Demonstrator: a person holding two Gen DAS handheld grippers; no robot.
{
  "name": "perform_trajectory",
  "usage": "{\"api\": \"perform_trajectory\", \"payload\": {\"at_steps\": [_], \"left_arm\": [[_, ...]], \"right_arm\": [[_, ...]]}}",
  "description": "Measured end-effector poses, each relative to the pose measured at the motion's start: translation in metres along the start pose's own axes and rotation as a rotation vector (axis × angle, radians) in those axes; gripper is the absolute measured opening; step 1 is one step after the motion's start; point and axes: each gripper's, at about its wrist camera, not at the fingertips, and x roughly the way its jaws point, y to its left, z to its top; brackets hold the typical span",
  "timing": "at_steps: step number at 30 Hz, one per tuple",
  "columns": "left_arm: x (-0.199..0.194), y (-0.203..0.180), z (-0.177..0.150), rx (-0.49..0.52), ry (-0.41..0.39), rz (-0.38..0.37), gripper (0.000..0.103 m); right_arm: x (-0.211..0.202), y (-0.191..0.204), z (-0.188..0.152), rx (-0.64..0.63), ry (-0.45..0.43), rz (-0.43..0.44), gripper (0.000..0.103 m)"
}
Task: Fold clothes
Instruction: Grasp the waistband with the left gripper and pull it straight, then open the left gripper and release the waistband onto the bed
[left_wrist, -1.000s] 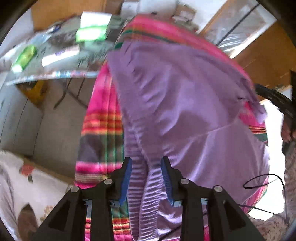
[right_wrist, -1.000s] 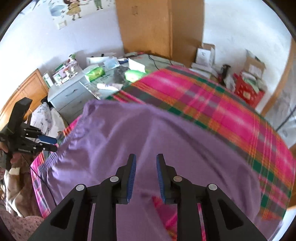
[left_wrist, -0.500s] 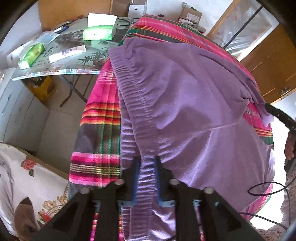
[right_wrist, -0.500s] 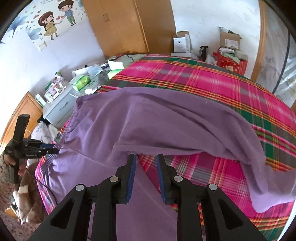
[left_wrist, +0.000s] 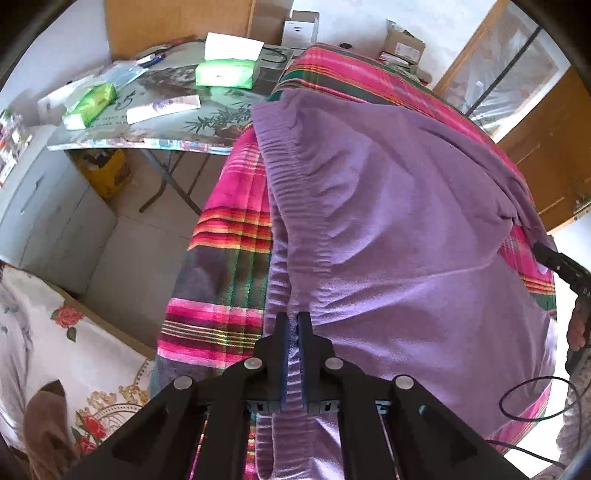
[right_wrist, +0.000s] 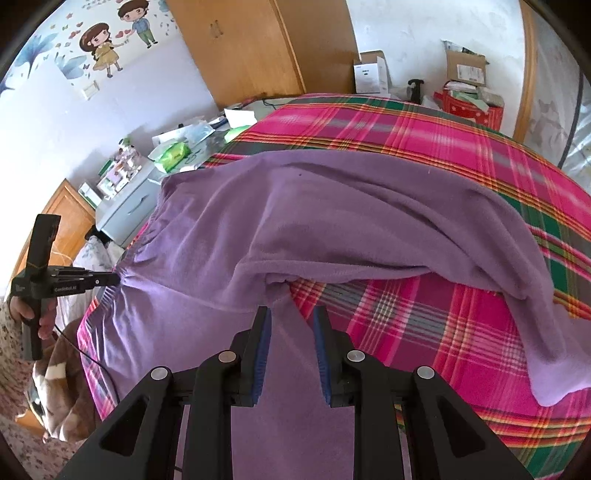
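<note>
- Left gripper (left_wrist: 291, 325) has closed within the last second and now pinches the ribbed waistband of the purple trousers (left_wrist: 388, 221), which lie spread on the plaid bed (right_wrist: 424, 125) ahead of it.
- Right gripper (right_wrist: 291, 332) has spread wider and straddles the crotch, holding nothing.
- One corner is secured, so a fold looks set up.
- Cardboard boxes (right_wrist: 465, 68) stand far beyond; their contents are unclear.

The right gripper (right_wrist: 291, 325) was observed with its jaws apart above the crotch of the purple trousers (right_wrist: 332, 206), which were spread on the plaid bedspread (right_wrist: 443, 147). One trouser leg was draped toward the right. The left gripper (right_wrist: 112, 279) was seen clamped on the waistband at the left.
</note>
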Motion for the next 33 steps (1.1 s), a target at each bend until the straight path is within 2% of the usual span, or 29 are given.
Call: {"api": "perform_trajectory", "payload": {"at_steps": [4, 9, 12, 16, 19, 24, 27, 30, 33], "left_arm": [[0.0, -0.005, -0.001, 0.004, 0.003, 0.021, 0.005], [-0.001, -0.011, -0.002, 0.011, 0.004, 0.048, 0.008], [-0.011, -0.022, -0.003, 0.041, -0.032, 0.087, 0.01], [-0.037, -0.028, 0.001, 0.026, -0.103, 0.067, 0.012], [-0.055, -0.042, 0.005, 0.058, -0.148, 0.068, 0.019], [-0.066, -0.099, 0.006, 0.192, -0.194, 0.012, 0.025], [-0.052, -0.144, 0.01, 0.282, -0.181, -0.017, 0.025], [-0.032, -0.186, 0.009, 0.385, -0.159, -0.042, 0.025], [-0.007, -0.226, 0.008, 0.482, -0.129, -0.021, 0.025]], "right_arm": [[-0.002, -0.004, -0.003, 0.007, -0.008, -0.003, 0.024], [-0.02, -0.031, -0.011, 0.071, -0.053, -0.038, 0.024], [-0.032, -0.051, -0.017, 0.117, -0.081, -0.066, 0.024], [-0.055, -0.085, -0.03, 0.194, -0.118, -0.133, 0.024], [-0.074, -0.11, -0.041, 0.246, -0.144, -0.182, 0.025], [-0.104, -0.149, -0.063, 0.329, -0.196, -0.264, 0.028], [-0.112, -0.165, -0.075, 0.377, -0.212, -0.285, 0.03], [-0.112, -0.171, -0.083, 0.364, -0.195, -0.338, 0.032], [-0.112, -0.182, -0.09, 0.382, -0.186, -0.366, 0.032]]}}
